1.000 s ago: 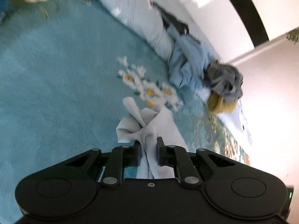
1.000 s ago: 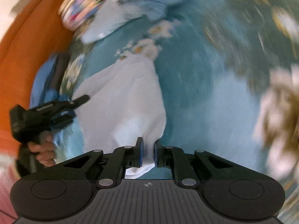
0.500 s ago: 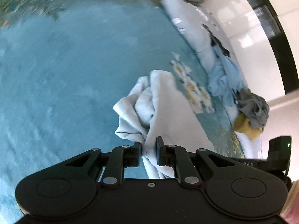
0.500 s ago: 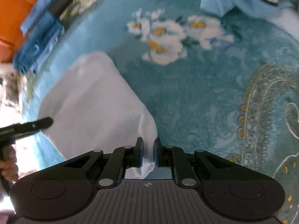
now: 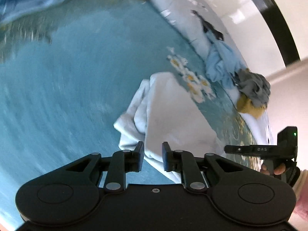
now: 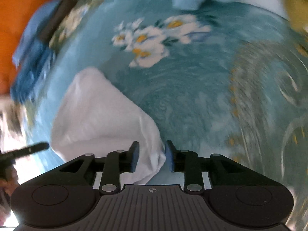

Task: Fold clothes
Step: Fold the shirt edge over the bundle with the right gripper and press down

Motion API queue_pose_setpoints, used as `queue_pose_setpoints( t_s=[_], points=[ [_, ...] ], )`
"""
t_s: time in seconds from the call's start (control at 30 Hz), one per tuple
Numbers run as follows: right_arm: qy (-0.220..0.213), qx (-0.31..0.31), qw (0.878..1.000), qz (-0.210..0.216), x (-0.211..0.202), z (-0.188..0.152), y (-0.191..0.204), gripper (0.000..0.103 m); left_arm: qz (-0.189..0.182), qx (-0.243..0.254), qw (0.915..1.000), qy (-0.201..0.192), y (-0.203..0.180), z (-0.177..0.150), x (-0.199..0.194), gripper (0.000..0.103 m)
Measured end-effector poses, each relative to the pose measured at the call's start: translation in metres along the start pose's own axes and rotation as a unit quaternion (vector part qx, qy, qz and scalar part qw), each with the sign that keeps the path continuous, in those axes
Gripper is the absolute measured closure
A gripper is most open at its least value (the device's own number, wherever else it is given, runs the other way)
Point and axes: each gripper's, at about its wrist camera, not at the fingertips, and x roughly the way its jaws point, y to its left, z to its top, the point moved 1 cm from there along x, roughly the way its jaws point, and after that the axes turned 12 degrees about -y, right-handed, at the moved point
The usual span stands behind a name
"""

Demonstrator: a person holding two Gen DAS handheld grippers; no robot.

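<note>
1. Left wrist view: left gripper (image 5: 153,158) had its jaws just opening, a narrow gap, with the white cloth's (image 5: 169,119) near edge lying between them and no pad pressing it. Looked like a release after laying the fold. The cloth lay bunched along its left side on the teal blanket (image 5: 77,80), near the daisy print (image 5: 189,80). A pile of clothes (image 5: 225,63) sat along the blanket's far right edge.
2. Right wrist view: right gripper (image 6: 151,158) was also just opening, the cloth's (image 6: 100,115) corner loose between the blue pads (image 6: 134,157). That half lay flat, so the fold likely landed.
</note>
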Motion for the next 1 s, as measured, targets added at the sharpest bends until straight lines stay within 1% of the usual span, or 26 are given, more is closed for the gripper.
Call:
queue_pose_setpoints(
  t_s=[0.07,0.1,0.2,0.33,0.4,0.5,0.53,0.57,0.6,0.63,0.67,0.7,0.77,0.83,0.93,1.0],
  points=[
    [-0.032,0.072,0.997,0.01,-0.014,-0.022,-0.007,0.073,-0.008,0.014,0.9999,0.004,-0.002,0.011,-0.001,0.075],
    [-0.045,0.11,0.993,0.018,-0.016,-0.036,-0.009,0.073,-0.012,0.015,0.9998,0.012,-0.003,0.016,0.004,0.073],
    [-0.061,0.18,0.981,0.043,-0.013,-0.07,-0.002,0.074,-0.022,0.029,0.9985,0.039,-0.007,0.023,0.024,0.072],
    [-0.077,0.225,0.971,0.026,-0.007,-0.099,0.008,0.073,-0.011,0.071,0.9958,0.058,-0.012,0.025,0.048,0.072],
    [-0.085,0.247,0.965,0.019,-0.004,-0.113,0.012,0.073,-0.019,0.066,0.9954,0.067,-0.011,0.025,0.056,0.072],
    [-0.099,0.274,0.956,0.018,0.002,-0.123,0.016,0.073,-0.037,0.062,0.9939,0.083,-0.01,0.025,0.066,0.075],
    [-0.104,0.282,0.954,0.021,0.002,-0.125,0.018,0.076,-0.038,0.064,0.9934,0.087,-0.01,0.025,0.069,0.078],
    [-0.111,0.291,0.95,0.028,0.003,-0.126,0.02,0.078,-0.04,0.063,0.9929,0.093,-0.009,0.026,0.071,0.088],
    [-0.117,0.302,0.945,0.037,0.004,-0.127,0.022,0.082,-0.046,0.059,0.9924,0.098,-0.008,0.027,0.074,0.092],
    [-0.123,0.314,0.94,0.045,0.006,-0.127,0.024,0.082,-0.052,0.057,0.9918,0.102,-0.007,0.028,0.075,0.094],
    [-0.125,0.321,0.938,0.043,0.006,-0.128,0.025,0.082,-0.057,0.057,0.991,0.107,-0.007,0.029,0.076,0.096],
    [-0.124,0.323,0.938,0.032,0.007,-0.129,0.025,0.082,-0.058,0.061,0.9902,0.112,-0.007,0.03,0.078,0.098],
    [-0.122,0.328,0.937,0.007,0.012,-0.132,0.024,0.082,-0.052,0.069,0.9887,0.123,-0.007,0.032,0.082,0.098],
    [-0.129,0.349,0.928,0.002,0.012,-0.137,0.02,0.082,-0.058,0.061,0.9876,0.133,-0.003,0.034,0.084,0.097],
    [-0.134,0.356,0.925,-0.009,0.013,-0.142,0.02,0.082,-0.07,0.05,0.9862,0.141,0.002,0.037,0.085,0.097],
    [-0.132,0.361,0.923,-0.013,0.017,-0.145,0.02,0.082,-0.077,0.038,0.9852,0.148,0.005,0.037,0.087,0.094]
  ],
)
